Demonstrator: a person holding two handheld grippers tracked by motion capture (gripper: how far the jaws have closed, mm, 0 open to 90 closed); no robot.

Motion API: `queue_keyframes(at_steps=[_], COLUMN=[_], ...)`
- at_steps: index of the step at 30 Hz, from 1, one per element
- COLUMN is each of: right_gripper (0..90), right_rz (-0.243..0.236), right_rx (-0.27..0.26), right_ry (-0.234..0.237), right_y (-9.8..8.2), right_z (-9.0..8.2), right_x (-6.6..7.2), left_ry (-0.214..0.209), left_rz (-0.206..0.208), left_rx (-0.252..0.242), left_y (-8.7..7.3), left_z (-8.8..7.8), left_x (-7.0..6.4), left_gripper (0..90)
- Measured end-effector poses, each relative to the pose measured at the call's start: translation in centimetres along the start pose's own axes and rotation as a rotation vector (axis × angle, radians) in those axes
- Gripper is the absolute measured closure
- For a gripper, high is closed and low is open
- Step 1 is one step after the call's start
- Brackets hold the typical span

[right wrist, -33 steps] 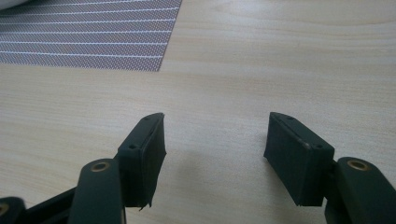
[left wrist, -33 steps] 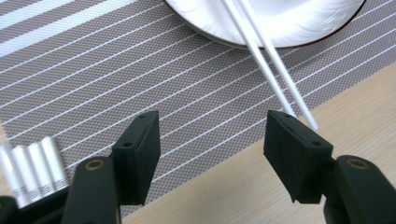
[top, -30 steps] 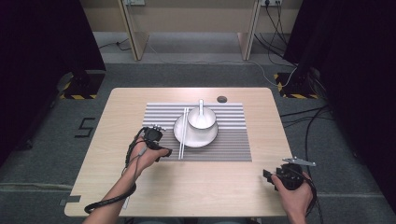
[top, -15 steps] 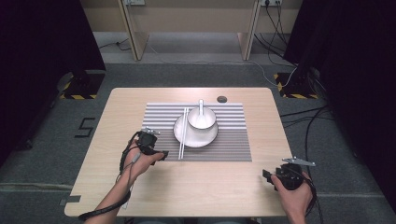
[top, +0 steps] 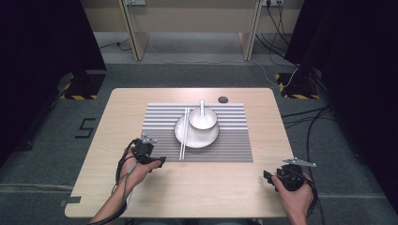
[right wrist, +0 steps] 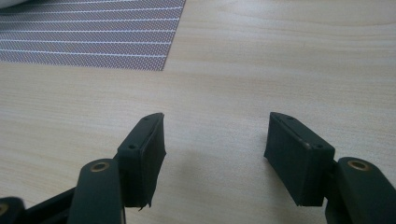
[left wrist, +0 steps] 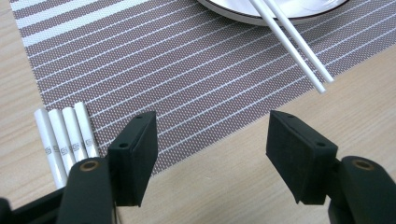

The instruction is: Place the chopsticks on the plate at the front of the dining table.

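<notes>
Near the front-left part of the surface [top: 141,108], the left tool [top: 155,161] hovers with its jaws spread wide and nothing between them, just off the front-left corner of the striped mat [top: 234,140]. In the left gripper view the jaws frame the mat's front edge, and four short white sticks [left wrist: 65,135] lie side by side at that corner, just beside the left jaw. The chopsticks [top: 183,136] rest with their far part across the left side of the plate [top: 206,138] at the middle of the mat, their near tips reaching past the mat's front edge onto the bare wood. A bowl [top: 202,118] with a spoon [top: 202,107] in it stands on the plate. At the front-right corner of the surface the right tool [top: 271,178] is likewise released, empty, over bare wood, well apart from the mat.
</notes>
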State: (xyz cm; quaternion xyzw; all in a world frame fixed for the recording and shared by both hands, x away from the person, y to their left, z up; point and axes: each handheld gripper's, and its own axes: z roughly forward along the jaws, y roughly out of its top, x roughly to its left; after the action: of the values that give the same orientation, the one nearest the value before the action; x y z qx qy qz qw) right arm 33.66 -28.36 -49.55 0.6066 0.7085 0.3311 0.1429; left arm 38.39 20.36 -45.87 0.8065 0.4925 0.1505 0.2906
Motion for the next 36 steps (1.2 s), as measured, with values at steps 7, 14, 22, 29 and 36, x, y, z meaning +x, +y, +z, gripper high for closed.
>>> queue_keyframes(at_steps=[7,14,22,29,36], right_gripper=[37.8,37.8,37.8,37.8,37.8], right_rz=[-0.004,-0.004,-0.009,-0.005,-0.007], right_rx=[0.002,0.001,-0.002,0.002,-0.001], right_ry=[0.0,0.001,-0.002,0.002,0.003], right_y=[0.0,0.0,0.0,0.0,0.0], right_z=[0.0,0.0,0.0,0.0,0.0], right_x=[0.0,0.1,0.1,0.3,0.2], left_ry=[-0.001,-0.002,0.003,0.007,0.012], left_rz=[-0.017,-0.04,-0.066,-0.098,-0.11], left_rx=[-0.02,-0.041,-0.066,-0.089,-0.102], left_y=[-1.0,-2.2,-3.5,-4.2,-5.0], left_z=[-0.8,-1.6,-2.5,-3.2,-3.6], left_x=[0.5,1.1,2.1,2.8,3.3], left_gripper=[33.5,33.5,33.5,33.6,33.7])
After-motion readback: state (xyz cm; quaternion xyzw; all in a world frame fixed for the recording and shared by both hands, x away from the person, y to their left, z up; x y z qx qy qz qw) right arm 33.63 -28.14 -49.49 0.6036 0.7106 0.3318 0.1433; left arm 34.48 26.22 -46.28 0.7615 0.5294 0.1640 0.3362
